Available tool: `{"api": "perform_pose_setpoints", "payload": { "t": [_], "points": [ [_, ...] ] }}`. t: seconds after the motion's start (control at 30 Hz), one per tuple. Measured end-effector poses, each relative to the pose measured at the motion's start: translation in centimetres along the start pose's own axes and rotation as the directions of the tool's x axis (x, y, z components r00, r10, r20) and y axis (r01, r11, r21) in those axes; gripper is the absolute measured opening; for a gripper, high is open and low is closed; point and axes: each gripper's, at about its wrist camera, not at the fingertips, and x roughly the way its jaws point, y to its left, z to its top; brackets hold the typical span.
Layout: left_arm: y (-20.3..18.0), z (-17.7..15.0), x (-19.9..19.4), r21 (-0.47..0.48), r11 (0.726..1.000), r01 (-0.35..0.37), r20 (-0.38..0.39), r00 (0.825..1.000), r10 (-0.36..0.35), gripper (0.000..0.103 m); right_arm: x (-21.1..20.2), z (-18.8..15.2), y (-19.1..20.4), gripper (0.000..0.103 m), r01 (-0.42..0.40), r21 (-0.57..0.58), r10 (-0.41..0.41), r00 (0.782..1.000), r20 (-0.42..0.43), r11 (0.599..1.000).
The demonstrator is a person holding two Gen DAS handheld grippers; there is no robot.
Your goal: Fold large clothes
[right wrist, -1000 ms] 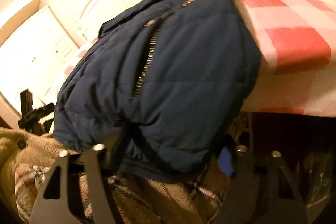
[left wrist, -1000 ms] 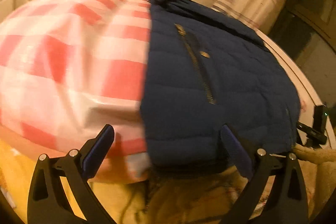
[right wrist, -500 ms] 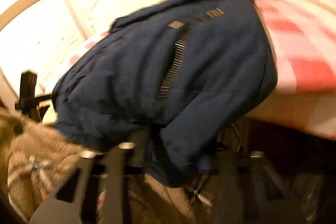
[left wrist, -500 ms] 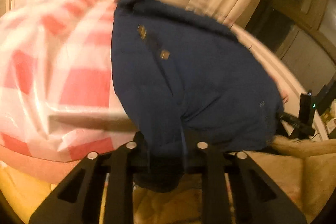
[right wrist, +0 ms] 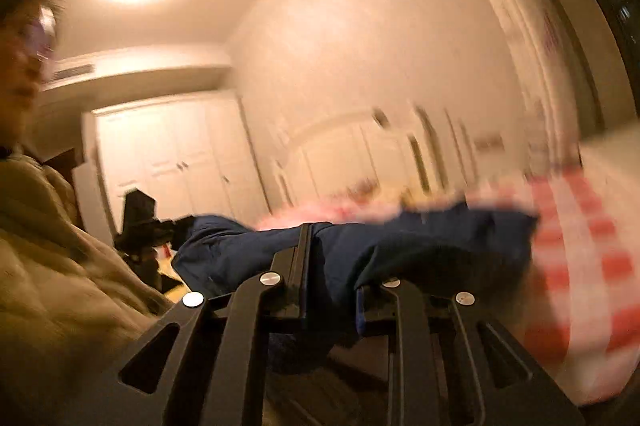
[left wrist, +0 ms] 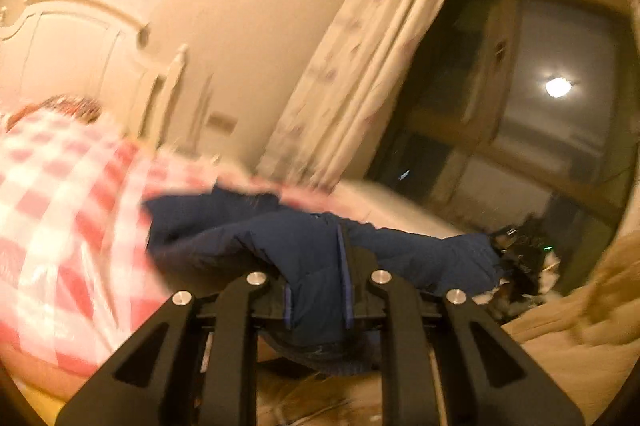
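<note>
The left gripper [left wrist: 317,300] is clamped on the near hem of a navy quilted jacket [left wrist: 312,246], a thick fold of the fabric being pinched between its two blue pads [left wrist: 286,308], which were closing onto the cloth within the last second. The right gripper [right wrist: 331,300] is likewise closed on the same jacket [right wrist: 400,242], with the hem bunched between its fingers and hanging a little below them; its jaws too were closing on the fabric a moment ago. The near edge of the jacket is held up off the bed, while the rest of the garment is stretched away from the grippers and laid across a red-and-white checked cover [left wrist: 60,210] on the bed. In the left wrist view the cover is seen to the left of the jacket; in the right wrist view it [right wrist: 580,266] is seen to the right. A beige fleece sleeve [right wrist: 52,266] of the person is seen at the left of the right wrist view. A pale curtain [left wrist: 360,66] and a dark window [left wrist: 540,98] are seen beyond the far side of the bed. Both views are blurred by motion.
</note>
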Motion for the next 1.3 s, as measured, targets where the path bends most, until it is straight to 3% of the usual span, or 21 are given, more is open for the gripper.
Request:
{"api": "perform_pose_setpoints", "payload": {
  "t": [0.1,0.17,0.23,0.33,0.4,0.47,0.5,0.53,0.57,0.63,0.7,0.73,0.8,0.87,0.9,0.97,1.03,1.17,1.23,1.27,1.3],
  "points": [
    [0.5,1.2,-0.9,-0.034,0.996,0.081,0.040,0.996,-0.080,0.020,0.2,2.7,-0.5,0.022,-0.032,-0.012,0.032,0.998,0.053,0.999],
    [1.7,2.5,0.5,-0.086,0.992,0.090,0.045,0.995,-0.086,0.022,1.8,4.2,-1.7,0.022,-0.009,0.004,0.009,0.998,0.055,1.000],
    [3.2,3.9,3.0,-0.126,0.992,0.011,0.015,1.000,-0.009,0.025,5.0,5.6,-3.5,0.022,0.066,0.022,-0.066,0.998,0.004,0.998],
    [7.5,5.4,8.5,-0.248,0.962,-0.111,-0.059,0.993,0.100,0.026,11.6,6.2,-8.7,0.023,0.216,0.122,-0.201,0.972,-0.123,0.969],
    [11.0,5.5,12.7,-0.309,0.930,-0.198,-0.131,0.978,0.165,0.038,16.0,5.2,-13.5,0.023,0.309,0.253,-0.250,0.938,-0.239,0.917],
    [14.8,4.9,18.0,-0.348,0.880,-0.323,-0.236,0.939,0.252,0.052,19.6,3.5,-17.8,0.030,0.393,0.356,-0.263,0.895,-0.361,0.848],
    [16.1,4.4,19.6,-0.356,0.864,-0.357,-0.262,0.925,0.274,0.062,21.4,2.0,-20.5,0.036,0.433,0.410,-0.255,0.871,-0.421,0.803],
    [17.7,3.9,21.5,-0.355,0.842,-0.407,-0.295,0.903,0.312,0.065,22.4,1.0,-22.0,0.053,0.446,0.448,-0.246,0.866,-0.436,0.775],
    [18.9,3.3,22.8,-0.350,0.822,-0.449,-0.316,0.883,0.348,0.070,22.8,0.0,-23.3,0.078,0.453,0.482,-0.244,0.866,-0.436,0.750],
    [20.6,2.1,23.9,-0.349,0.806,-0.477,-0.338,0.867,0.367,0.079,22.7,-1.4,-25.1,0.091,0.453,0.546,-0.244,0.878,-0.412,0.705],
    [21.7,1.6,23.7,-0.387,0.795,-0.466,-0.337,0.874,0.349,0.083,21.8,-1.9,-26.1,0.092,0.405,0.615,-0.216,0.908,-0.360,0.676],
    [22.1,1.6,23.0,-0.420,0.790,-0.447,-0.318,0.888,0.333,0.083,21.2,-1.8,-26.2,0.092,0.390,0.630,-0.217,0.917,-0.336,0.672],
    [22.4,2.3,21.6,-0.441,0.793,-0.420,-0.259,0.906,0.336,0.089,19.9,-0.8,-25.9,0.092,0.379,0.608,-0.233,0.923,-0.307,0.697],
    [22.2,3.8,20.0,-0.411,0.800,-0.437,-0.197,0.899,0.391,0.098,19.7,0.3,-25.4,0.092,0.438,0.520,-0.283,0.892,-0.352,0.733],
    [22.2,4.5,19.6,-0.377,0.800,-0.467,-0.206,0.884,0.419,0.098,19.9,1.0,-24.9,0.092,0.484,0.447,-0.319,0.861,-0.395,0.753],
    [22.3,5.2,20.2,-0.332,0.814,-0.477,-0.268,0.875,0.404,0.098,21.1,1.4,-24.5,0.092,0.526,0.332,-0.348,0.813,-0.467,0.783],
    [22.9,5.0,22.1,-0.281,0.844,-0.457,-0.368,0.863,0.345,0.098,23.1,1.5,-24.4,0.092,0.554,0.196,-0.378,0.745,-0.550,0.809],
    [22.7,3.3,25.4,-0.186,0.873,-0.451,-0.483,0.816,0.318,0.098,26.1,0.0,-24.8,0.092,0.484,0.101,-0.315,0.700,-0.641,0.869],
    [22.8,2.5,26.7,-0.166,0.874,-0.457,-0.516,0.795,0.318,0.096,27.6,-1.5,-25.7,0.092,0.488,0.069,-0.307,0.645,-0.700,0.870],
    [23.0,2.0,27.3,-0.152,0.871,-0.467,-0.525,0.785,0.329,0.083,28.0,-2.2,-26.3,0.083,0.492,0.081,-0.294,0.635,-0.715,0.867],
    [23.0,1.8,27.6,-0.131,0.862,-0.489,-0.532,0.768,0.355,0.053,27.9,-2.5,-26.7,0.073,0.490,0.114,-0.273,0.647,-0.711,0.864]
  ]
}}
